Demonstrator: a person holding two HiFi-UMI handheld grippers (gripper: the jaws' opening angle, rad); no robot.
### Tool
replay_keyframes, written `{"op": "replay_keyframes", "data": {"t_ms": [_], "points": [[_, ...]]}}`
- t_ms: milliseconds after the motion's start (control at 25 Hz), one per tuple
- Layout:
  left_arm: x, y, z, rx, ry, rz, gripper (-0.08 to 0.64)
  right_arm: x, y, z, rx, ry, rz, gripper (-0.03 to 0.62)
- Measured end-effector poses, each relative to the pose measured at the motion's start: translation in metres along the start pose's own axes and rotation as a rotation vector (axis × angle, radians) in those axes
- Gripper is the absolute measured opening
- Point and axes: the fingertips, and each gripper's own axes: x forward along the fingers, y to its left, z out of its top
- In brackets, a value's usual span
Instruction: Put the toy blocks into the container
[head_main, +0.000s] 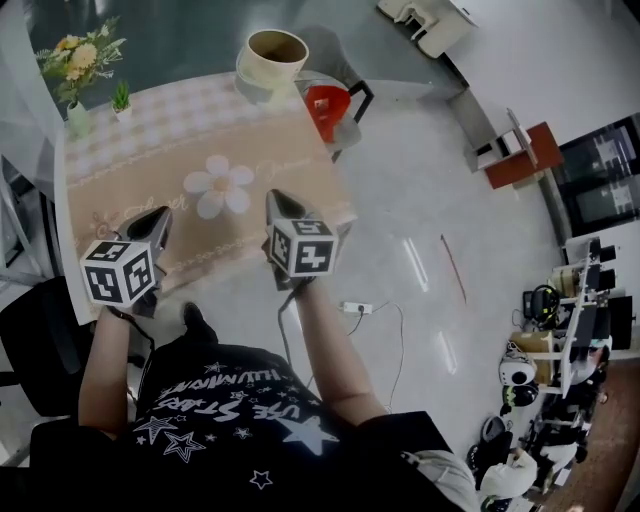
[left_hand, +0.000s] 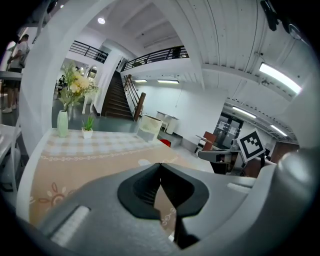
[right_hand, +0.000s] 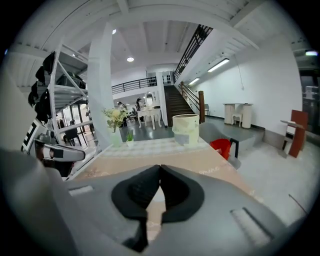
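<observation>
The container (head_main: 272, 58), a cream, round, open-topped tub, stands at the worktop's (head_main: 150, 140) far edge. In front of it lies a tan cloth with pale checks and a white daisy print (head_main: 220, 186). The cloth's cursive writing is too small to read. A vase of flowers (head_main: 80, 62) stands to the container's left and a red chair (head_main: 327, 108) just to its right. The left tongs (left_hand: 160, 164) and right tongs (right_hand: 160, 167) are both pressed together on nothing. They are well apart from the container, at the near end of the cloth.

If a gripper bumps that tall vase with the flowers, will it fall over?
Probably. The vase is tall and narrow, with flowers spreading wide on top, so it likely tips easily. It looks smooth and hard, maybe ceramic, so it might slip and break. It also stands near the edge of the table.
</observation>
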Motion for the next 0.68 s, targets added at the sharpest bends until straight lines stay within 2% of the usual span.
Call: {"op": "replay_keyframes", "data": {"t_ms": [240, 480, 680], "points": [[-0.022, -0.026, -0.038, -0.021, -0.003, 0.031, 0.009, -0.045, 0.001, -0.042, -0.003, 0.005, 0.019, 0.005], [-0.060, -0.052, -0.057, -0.022, -0.005, 0.060, 0.009, -0.080, 0.017, -0.061, -0.008, 0.012, 0.058, 0.005], [-0.071, -0.065, -0.087, -0.036, 0.002, 0.082, 0.009, -0.093, 0.021, -0.086, -0.021, 0.023, 0.085, 0.005]]}}
